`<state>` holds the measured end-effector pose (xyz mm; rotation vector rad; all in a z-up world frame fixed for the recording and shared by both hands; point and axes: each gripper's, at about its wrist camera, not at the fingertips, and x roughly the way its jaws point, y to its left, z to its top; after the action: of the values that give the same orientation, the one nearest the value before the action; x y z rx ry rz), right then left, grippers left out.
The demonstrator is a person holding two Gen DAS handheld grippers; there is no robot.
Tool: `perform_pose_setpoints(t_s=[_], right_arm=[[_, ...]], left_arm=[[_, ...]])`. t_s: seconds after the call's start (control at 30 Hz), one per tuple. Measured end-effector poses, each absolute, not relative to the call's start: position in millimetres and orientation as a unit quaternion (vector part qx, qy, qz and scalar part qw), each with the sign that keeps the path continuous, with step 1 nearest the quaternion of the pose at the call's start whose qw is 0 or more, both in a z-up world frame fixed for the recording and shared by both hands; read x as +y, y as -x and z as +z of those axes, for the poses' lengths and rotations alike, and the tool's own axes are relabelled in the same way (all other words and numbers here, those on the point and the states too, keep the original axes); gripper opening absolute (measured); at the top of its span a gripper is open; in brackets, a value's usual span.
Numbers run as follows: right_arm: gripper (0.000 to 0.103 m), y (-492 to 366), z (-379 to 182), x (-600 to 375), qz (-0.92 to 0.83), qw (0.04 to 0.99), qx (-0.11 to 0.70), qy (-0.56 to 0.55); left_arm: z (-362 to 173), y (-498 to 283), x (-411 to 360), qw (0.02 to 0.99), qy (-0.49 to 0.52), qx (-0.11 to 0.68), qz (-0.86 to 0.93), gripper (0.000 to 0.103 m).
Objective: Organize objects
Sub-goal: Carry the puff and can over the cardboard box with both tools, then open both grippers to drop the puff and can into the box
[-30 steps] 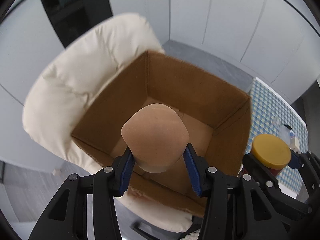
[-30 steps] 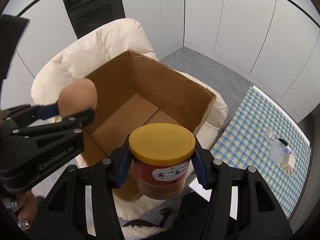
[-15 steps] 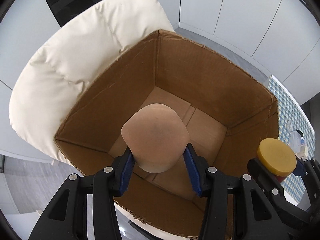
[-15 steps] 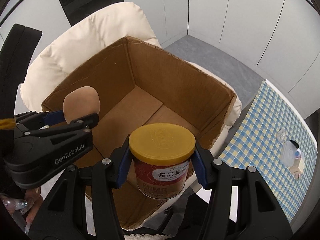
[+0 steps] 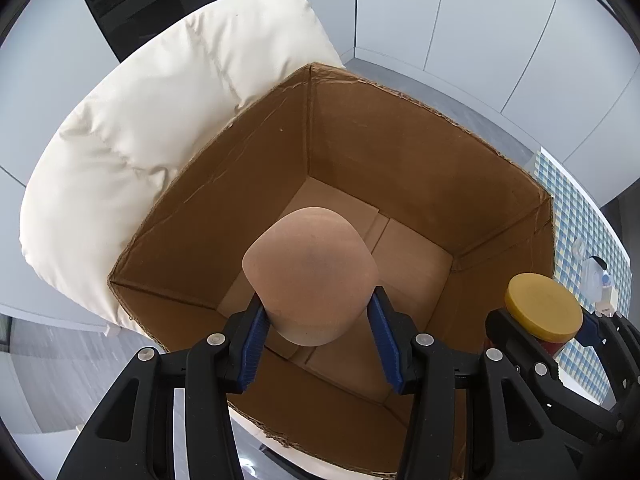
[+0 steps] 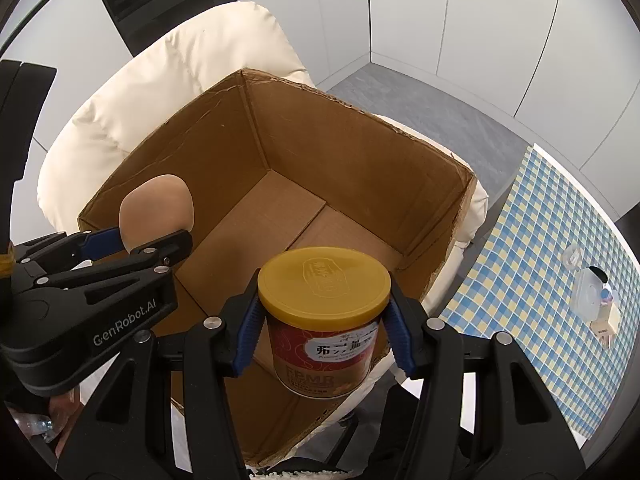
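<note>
An open brown cardboard box (image 5: 400,152) rests on a cream padded chair (image 5: 160,100); it also shows in the right wrist view (image 6: 340,148). My left gripper (image 5: 316,332) is shut on a smooth tan rounded object (image 5: 310,272) and holds it above the box's near left part; this object also shows in the right wrist view (image 6: 158,210). My right gripper (image 6: 324,332) is shut on a red can with a yellow lid (image 6: 324,284), held over the box's near right rim. The can also shows in the left wrist view (image 5: 542,306). The box floor looks bare.
A table with a blue and yellow checked cloth (image 6: 540,248) stands to the right of the chair. On it lie a small clear plastic item (image 6: 590,292) and a small beige plug-like item (image 6: 604,330). White wall panels and grey floor lie behind.
Both grippers have moved forward over the box with their objects; the box now looms larger in both views. Neither grip has changed.
</note>
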<state>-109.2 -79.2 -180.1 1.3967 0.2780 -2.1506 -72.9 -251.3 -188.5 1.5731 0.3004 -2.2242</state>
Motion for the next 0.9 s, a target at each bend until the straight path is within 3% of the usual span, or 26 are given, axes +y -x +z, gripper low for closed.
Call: perform_pose_setpoints(t_s=[0.2,0.4,0.47,0.53,0.57,0.9], right_arm=[[0.057,111,-181,-79,-0.802,0.275,0.101,-0.521],[0.059,115,-178,-73,-0.807,0.277,0.076,-0.516],[0.078,115,-173,-65,-0.811,0.278,0.057,-0.512],[0.095,118,-169,-58,-0.82,0.268,0.047,-0.504],[0.098,119,-167,-54,-0.822,0.268,0.039,-0.501],[0.099,131,-163,-48,-0.827,0.252,0.026,-0.502]], left_arm=[[-191,71,-252,0.199,-0.563,0.107,-0.795,0.05],[-187,66,-258,0.191,-0.553,0.15,-0.797,0.061],[-184,64,-261,0.192,-0.545,0.164,-0.799,0.066],[-181,63,-264,0.193,-0.538,0.172,-0.803,0.079],[-180,63,-264,0.194,-0.534,0.171,-0.805,0.081],[-169,69,-248,0.196,-0.527,0.118,-0.818,0.082]])
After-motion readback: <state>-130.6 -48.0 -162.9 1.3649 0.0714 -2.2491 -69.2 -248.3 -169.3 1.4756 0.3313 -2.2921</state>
